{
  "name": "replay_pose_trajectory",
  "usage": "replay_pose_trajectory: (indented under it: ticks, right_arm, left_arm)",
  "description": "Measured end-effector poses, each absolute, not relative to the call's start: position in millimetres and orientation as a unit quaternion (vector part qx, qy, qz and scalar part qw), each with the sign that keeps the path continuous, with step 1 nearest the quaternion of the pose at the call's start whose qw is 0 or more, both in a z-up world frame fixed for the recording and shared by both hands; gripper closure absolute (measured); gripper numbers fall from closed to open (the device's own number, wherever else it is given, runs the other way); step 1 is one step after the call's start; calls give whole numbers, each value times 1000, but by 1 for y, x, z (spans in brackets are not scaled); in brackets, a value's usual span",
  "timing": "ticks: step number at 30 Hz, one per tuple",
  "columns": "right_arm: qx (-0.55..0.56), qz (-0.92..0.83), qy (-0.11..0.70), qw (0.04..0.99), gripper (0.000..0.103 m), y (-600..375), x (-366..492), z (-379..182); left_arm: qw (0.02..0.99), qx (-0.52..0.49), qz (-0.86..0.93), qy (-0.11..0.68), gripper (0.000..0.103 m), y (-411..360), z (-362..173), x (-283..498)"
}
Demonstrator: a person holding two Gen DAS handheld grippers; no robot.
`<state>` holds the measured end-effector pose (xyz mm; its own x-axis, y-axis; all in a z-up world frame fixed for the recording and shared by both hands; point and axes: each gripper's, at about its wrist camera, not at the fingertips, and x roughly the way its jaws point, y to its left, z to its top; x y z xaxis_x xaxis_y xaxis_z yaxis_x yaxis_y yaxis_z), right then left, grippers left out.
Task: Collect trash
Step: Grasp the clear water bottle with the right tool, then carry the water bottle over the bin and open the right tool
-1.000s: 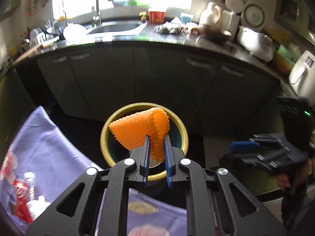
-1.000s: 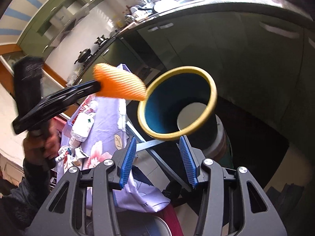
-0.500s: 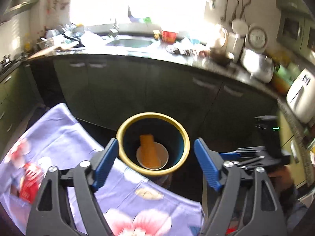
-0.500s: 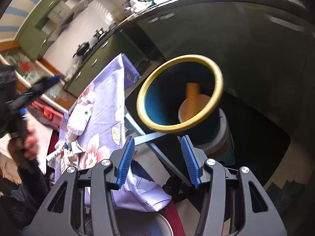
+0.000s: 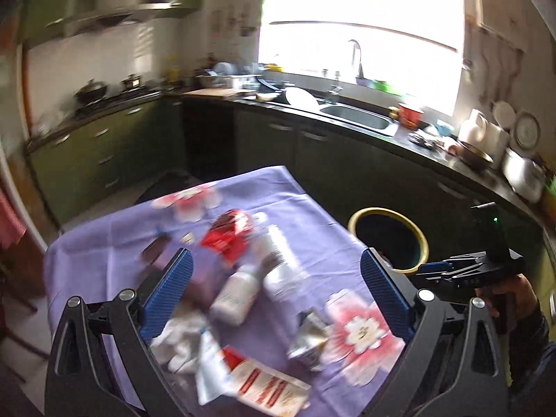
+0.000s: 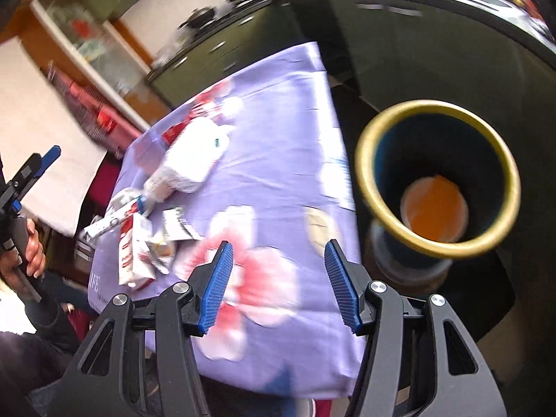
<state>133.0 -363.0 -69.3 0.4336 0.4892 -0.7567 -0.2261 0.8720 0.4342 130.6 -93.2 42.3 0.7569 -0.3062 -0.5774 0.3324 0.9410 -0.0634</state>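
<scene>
Left gripper (image 5: 274, 292): angled down over the litter on the table (image 5: 104, 239), jaws just spread wide, empty.
Right gripper (image 6: 276, 285): tilted down beside the bin (image 6: 434, 248), jaws just widening, empty.

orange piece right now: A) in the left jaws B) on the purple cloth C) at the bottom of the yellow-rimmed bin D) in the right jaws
C: the right wrist view shows the orange piece lying at the bottom of the bin, and both the left gripper and the right gripper have open, empty jaws.
</scene>
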Motion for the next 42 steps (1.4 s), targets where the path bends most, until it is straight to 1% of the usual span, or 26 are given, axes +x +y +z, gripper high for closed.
replay_pose_trajectory:
  ticks: [3, 5, 6, 7, 11, 15, 22, 25, 27, 30, 32, 34, 36, 42]
  right_arm:
    - [126, 236, 484, 833, 40, -322, 143, -62]
    - [122, 247, 484, 830, 33, -295, 154, -57]
    - [123, 252, 487, 828, 28, -281, 163, -53]
    - [124, 254, 490, 825, 26, -272, 170, -50]
    - [131, 243, 538, 797, 26, -235, 227, -41]
    - [114, 214, 591, 770, 26, -206, 275, -46]
    - [71, 158, 670, 722, 26, -173, 336, -87]
    - [56, 136, 690, 709, 26, -164, 352, -106]
    - [53, 125, 696, 705, 27, -160, 362, -113]
    - [52, 116, 704, 699, 32, -156, 373, -120]
    - [52, 114, 708, 695, 33, -153, 377, -124]
    - [48, 113, 712, 691, 38, -149, 380, -128]
    - [39, 114, 715, 688, 41, -144, 378, -130]
    - [10, 124, 710, 694, 43, -135, 367, -129]
  left_arm:
    - [941, 6, -153, 301, 10, -70, 37, 121]
    - [943, 1, -145, 298, 10, -56, 34, 117]
    - [944, 0, -144, 298, 9, -53, 33, 115]
    - [944, -1, -143, 297, 9, -48, 32, 113]
    - [946, 1, -142, 292, 8, -37, 27, 106]
    - [945, -4, -147, 293, 8, -28, 18, 102]
    - [944, -14, -147, 294, 7, -9, 9, 98]
    - [945, -19, -145, 294, 7, -1, 6, 98]
    - [944, -25, -146, 296, 7, 4, 2, 100]
    - [941, -32, -149, 300, 7, 9, -3, 102]
    - [940, -36, -151, 304, 7, 11, -7, 103]
    - [939, -39, -151, 307, 7, 13, -10, 106]
    - [938, -42, -151, 309, 7, 14, -12, 106]
    - [938, -45, -150, 309, 7, 16, -13, 107]
